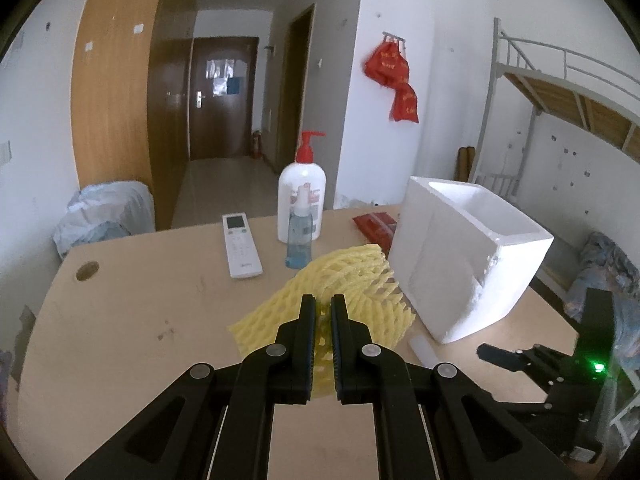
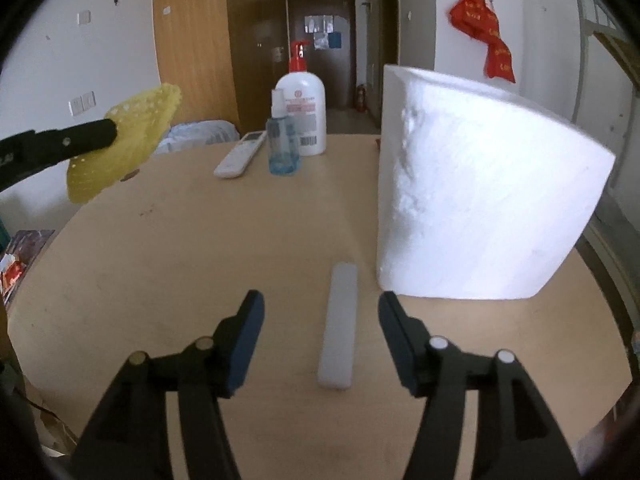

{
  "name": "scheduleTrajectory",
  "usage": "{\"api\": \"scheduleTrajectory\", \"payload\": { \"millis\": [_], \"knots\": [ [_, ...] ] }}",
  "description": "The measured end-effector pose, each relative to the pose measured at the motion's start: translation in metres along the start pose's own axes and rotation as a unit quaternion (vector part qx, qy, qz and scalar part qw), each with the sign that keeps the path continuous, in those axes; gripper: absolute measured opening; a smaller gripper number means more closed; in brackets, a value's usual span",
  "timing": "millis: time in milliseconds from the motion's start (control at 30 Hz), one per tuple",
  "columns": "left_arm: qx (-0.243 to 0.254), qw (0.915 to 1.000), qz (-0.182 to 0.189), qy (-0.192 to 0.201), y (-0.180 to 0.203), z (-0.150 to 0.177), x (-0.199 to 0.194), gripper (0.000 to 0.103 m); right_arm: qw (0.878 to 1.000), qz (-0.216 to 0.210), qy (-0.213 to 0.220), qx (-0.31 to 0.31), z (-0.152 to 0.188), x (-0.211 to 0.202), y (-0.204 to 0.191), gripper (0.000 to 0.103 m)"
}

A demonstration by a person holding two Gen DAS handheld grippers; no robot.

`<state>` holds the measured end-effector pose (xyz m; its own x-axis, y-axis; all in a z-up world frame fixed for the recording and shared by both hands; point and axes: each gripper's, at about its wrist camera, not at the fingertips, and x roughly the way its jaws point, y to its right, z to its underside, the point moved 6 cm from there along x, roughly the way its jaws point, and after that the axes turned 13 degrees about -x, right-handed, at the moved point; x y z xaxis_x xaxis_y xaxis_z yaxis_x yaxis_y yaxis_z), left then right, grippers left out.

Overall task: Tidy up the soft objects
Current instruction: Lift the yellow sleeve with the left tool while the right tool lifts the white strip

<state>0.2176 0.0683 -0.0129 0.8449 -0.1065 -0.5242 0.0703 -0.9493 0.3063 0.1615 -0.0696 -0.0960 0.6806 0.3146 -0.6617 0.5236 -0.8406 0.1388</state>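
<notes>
Our left gripper grips the yellow foam net; our right gripper, open, straddles the white foam strip; neither seems boxed yet.

A yellow foam net sleeve is pinched at one edge and held clear of the table, its open mesh fanned out flat and drooping. A white foam strip is laid flat on the tabletop, lengthwise, just beside the white foam box, which is stood upright with its top open.
</notes>
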Motion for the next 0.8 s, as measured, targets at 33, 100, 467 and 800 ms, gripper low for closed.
{"api": "scheduleTrajectory", "payload": {
  "millis": [33,100,467,800],
  "knots": [
    [-0.005,1.0,0.002,0.0,-0.002,0.001,0.0,0.008,1.0,-0.002,-0.005,0.001,0.001,0.004,0.0,0.064],
    [-0.009,1.0,0.001,0.001,-0.005,0.002,-0.001,0.008,1.0,-0.002,-0.016,0.004,0.004,0.011,0.002,0.064],
    [-0.007,0.9999,0.015,0.001,-0.005,0.009,-0.001,0.008,0.999,-0.004,-0.049,0.011,0.012,0.04,0.009,0.064],
    [-0.002,0.9997,0.022,-0.009,-0.005,0.012,0.009,0.008,0.997,0.026,-0.069,0.01,0.017,0.051,0.012,0.064]
  ]
}}
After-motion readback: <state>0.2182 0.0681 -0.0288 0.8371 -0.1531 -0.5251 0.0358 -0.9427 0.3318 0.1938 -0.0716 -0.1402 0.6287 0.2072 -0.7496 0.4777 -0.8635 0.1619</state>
